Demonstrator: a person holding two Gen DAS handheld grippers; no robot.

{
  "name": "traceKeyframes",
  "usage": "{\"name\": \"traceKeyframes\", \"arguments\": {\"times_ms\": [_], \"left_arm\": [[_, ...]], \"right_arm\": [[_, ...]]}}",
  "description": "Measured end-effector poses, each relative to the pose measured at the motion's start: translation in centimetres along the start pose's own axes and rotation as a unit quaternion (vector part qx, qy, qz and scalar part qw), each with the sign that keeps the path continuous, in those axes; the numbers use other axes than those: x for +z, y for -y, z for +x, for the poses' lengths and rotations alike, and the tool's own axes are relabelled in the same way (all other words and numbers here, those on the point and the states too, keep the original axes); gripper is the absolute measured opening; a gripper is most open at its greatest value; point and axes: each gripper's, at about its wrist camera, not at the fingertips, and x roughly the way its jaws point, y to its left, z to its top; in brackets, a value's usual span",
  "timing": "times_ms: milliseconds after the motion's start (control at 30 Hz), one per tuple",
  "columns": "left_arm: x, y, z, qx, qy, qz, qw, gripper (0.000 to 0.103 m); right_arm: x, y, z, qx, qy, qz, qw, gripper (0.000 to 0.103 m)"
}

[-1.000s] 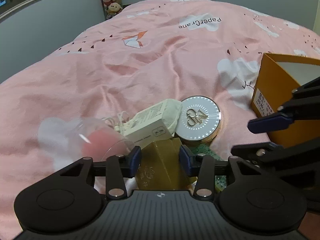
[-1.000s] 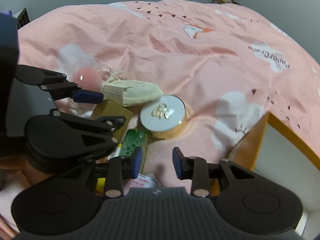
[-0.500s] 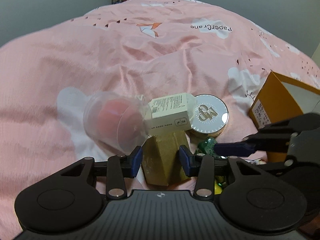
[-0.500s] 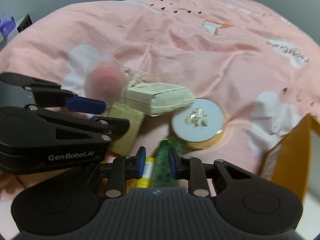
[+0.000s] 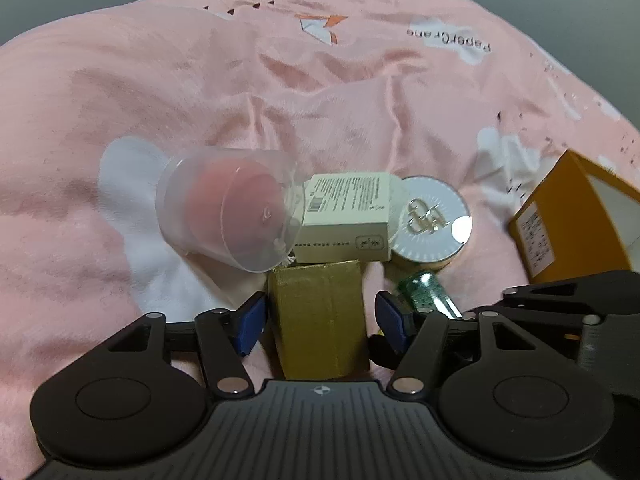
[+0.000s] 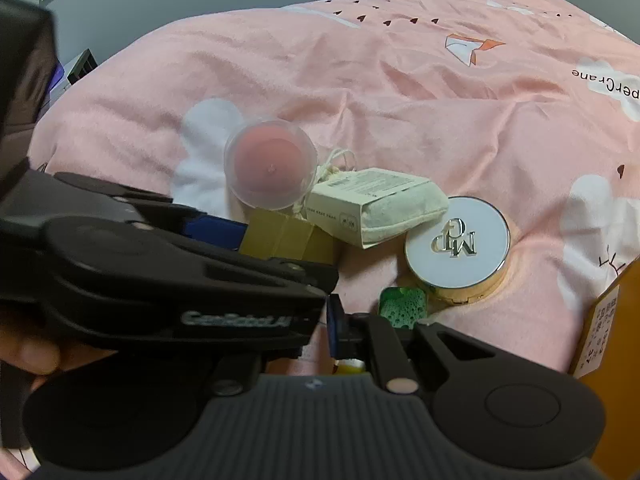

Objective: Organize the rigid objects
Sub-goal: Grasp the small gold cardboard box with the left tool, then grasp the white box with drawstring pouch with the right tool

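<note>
Straddling the mustard-brown box (image 5: 320,320), the left gripper (image 5: 322,316) sits spread, blue pads on either side with a sliver of gap each way — not clamped yet. Right gripper (image 6: 376,320) is low over the green textured item (image 6: 402,306); one finger is hidden behind the left tool body, so I cannot tell whether it grips or is loose.

Pile is tight: cream carton (image 5: 346,218) butts against the far end of the brown box, the clear round case with a pink puff (image 5: 230,210) leans against the carton and overhangs the box's far corner, silver compact (image 5: 432,218) just beside the carton. Orange box (image 5: 572,220) stands well apart at right — probably the destination.

Risks: lifting the brown box likely tips the clear case and sets it rolling on the soft pink bedspread (image 5: 160,80); the carton may drag along. Both tools crowd each other — collision likely if both lift at once.

Versus half a second ago: left pads were narrower at the box's near end; now wider and further along it. Right tool has pushed in under the left one.
</note>
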Motion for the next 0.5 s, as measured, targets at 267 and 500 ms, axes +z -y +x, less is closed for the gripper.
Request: {"name": "traceKeyframes", "arguments": {"times_ms": [267, 500], "left_arm": [[-0.3, 0.0, -0.5, 0.006, 0.021, 0.012, 0.9997, 0.054], [0.2, -1.3, -1.2, 0.01, 0.036, -0.003, 0.9993, 0.052]], "right_arm": [[-0.2, 0.8, -0.3, -0.048, -0.019, -0.005, 0.999, 0.023], [1.4, -0.5, -0.8, -0.105, 0.007, -0.087, 0.991, 0.039]]}}
